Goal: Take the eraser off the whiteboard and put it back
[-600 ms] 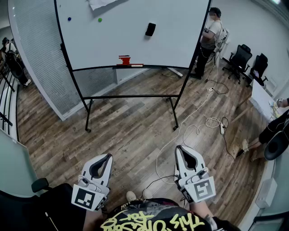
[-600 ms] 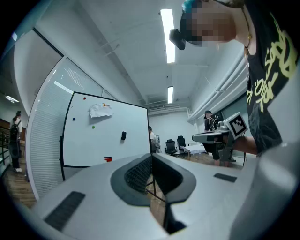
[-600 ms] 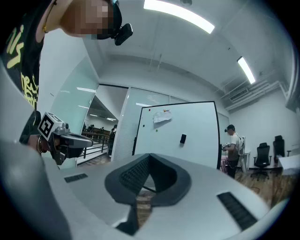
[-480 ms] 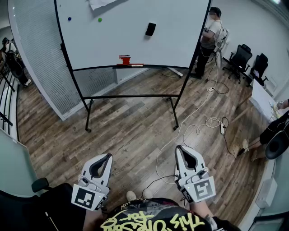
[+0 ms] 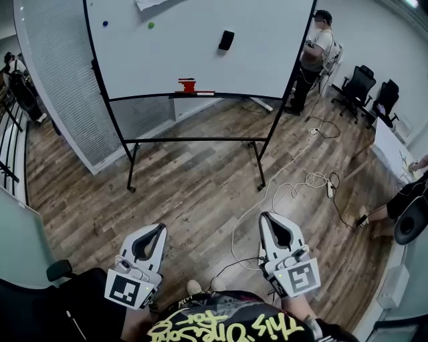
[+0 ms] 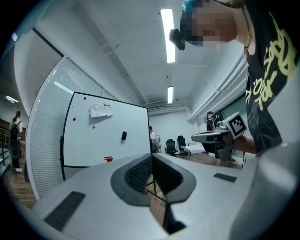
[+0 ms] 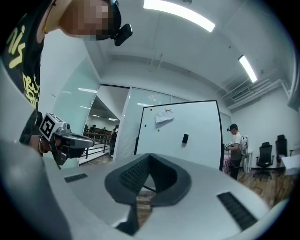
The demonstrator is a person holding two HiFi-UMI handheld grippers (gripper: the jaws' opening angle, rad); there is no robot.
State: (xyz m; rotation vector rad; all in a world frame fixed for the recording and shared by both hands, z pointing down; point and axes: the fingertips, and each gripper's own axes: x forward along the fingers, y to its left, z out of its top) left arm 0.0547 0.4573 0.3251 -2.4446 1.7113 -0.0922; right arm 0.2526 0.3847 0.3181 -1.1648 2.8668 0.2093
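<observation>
Wood-plank floor, brown, covers the whole room. A thin white cable loops across it to a power strip on the right.

Large white whiteboard on a black tube frame stands at the far side, well apart from both grippers.
- small black rectangular eraser: stuck on the board face, upper right of centre, slightly tilted. Not taken off yet.
- small red object: sits on the ledge along the board's bottom edge, below and left of the eraser.
- blue dot magnet and green dot magnet: upper left of the board.
- crumpled white paper sheet: at the top edge.

White left gripper: jaws pressed together, nothing between them. White right gripper: same, fully closed and empty. Both are held low near the person's torso, side by side, aimed level toward the board.

Room:
- ribbed pale partition panel behind and left of the board
- black railing at the far left
- person in a light shirt standing just beside the board's right edge
- black office chairs further right
- long ceiling strip lights overhead
</observation>
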